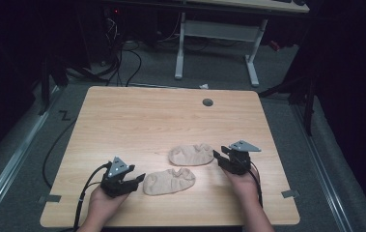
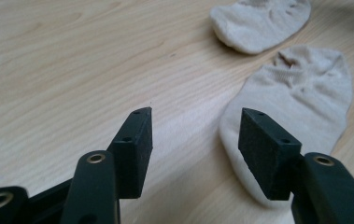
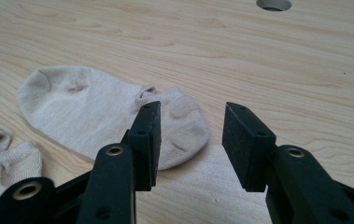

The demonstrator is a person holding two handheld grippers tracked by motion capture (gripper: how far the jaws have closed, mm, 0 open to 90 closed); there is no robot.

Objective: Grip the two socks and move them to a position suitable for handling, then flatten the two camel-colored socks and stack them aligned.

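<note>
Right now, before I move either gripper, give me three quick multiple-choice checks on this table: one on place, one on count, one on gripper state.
1. Where is the left gripper?
A. Just beside the near sock
B. At the table's far edge
C. Over the grey hole

2. How many beige socks lie on the table?
A. One
B. Two
C. Four

3. How is the right gripper?
A. Shut on a sock
B. Shut, empty
C. Open, empty

Answers: 1 A, its jaws sit at that sock's end in the high view. 2 B, the near sock and the far sock. 3 C, a clear gap between its jaws in the right gripper view.
</note>
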